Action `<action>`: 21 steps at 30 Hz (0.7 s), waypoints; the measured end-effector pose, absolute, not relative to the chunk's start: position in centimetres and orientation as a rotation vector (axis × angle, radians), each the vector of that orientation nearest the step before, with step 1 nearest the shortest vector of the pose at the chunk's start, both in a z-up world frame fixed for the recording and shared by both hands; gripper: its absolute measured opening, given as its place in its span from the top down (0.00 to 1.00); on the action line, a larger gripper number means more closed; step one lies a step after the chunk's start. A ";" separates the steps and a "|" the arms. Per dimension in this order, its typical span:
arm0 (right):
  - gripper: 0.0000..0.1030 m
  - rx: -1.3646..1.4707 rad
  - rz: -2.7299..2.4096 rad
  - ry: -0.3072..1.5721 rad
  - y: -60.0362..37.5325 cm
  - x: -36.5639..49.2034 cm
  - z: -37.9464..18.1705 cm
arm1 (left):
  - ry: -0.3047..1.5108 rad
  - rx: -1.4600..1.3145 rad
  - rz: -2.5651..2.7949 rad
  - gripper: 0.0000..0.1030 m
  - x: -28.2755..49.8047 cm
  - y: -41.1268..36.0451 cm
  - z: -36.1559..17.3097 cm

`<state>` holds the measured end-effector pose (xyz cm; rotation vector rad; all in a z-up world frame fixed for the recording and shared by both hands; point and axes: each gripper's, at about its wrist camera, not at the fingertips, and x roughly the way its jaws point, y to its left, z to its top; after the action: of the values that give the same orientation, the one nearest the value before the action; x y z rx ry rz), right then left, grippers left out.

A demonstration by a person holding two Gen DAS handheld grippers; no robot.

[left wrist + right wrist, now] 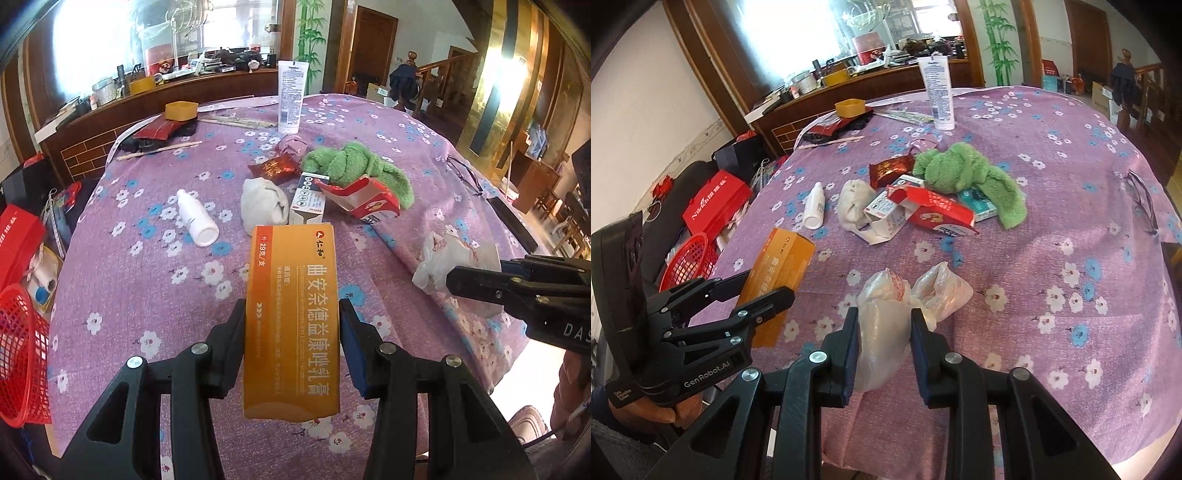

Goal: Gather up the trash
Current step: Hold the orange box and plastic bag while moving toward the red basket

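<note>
A red basket [18,354] with a net of holes sits low at the far left, beside the table. The table has a purple cloth [147,295] with white and blue flowers on it.

The left gripper [291,325] squeezes a long orange box [291,321] between its two black fingers. The box has white writing down its side and a darker orange strip. It is lifted up off the cloth and points away from the camera.

Past the box lie more things in a heap: a small white bottle [195,218] on its side, a crumpled white lump [264,201], a dark red shiny wrapper [275,168], a torn red and white carton [360,199] and a fluffy green towel [354,166]. A tall white tube [291,96] stands at the back.

To the right, the right gripper [884,325] pinches a crinkly see-through plastic bag [886,317]. The bag is whitish with a bit of red print and puffs out past the fingers, just above the cloth
</note>
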<state>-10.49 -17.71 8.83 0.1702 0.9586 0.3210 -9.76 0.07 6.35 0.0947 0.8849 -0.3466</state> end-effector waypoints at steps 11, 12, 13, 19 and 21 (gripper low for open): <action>0.73 0.163 0.319 0.968 -17.6 -10.4 8.8 | 0.876 0.086 -0.338 0.55 -9.8 0.6 6.3; 0.73 0.160 0.321 0.970 -17.5 -10.4 8.7 | 0.877 0.083 -0.336 0.55 -9.8 0.8 6.3; 0.73 0.157 0.323 0.971 -17.4 -10.4 8.7 | 0.877 0.077 -0.333 0.55 -9.8 1.0 6.2; 0.73 0.142 0.336 0.983 -16.4 -10.3 8.5 | 0.878 0.052 -0.314 0.55 -10.1 2.1 6.1; 0.73 0.135 0.344 0.985 -16.0 -10.3 8.5 | 0.877 0.046 -0.305 0.55 -10.2 2.6 6.0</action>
<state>-10.26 -16.03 8.49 0.1348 0.9845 0.3442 -10.19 2.56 6.04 0.0457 0.8773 -0.3048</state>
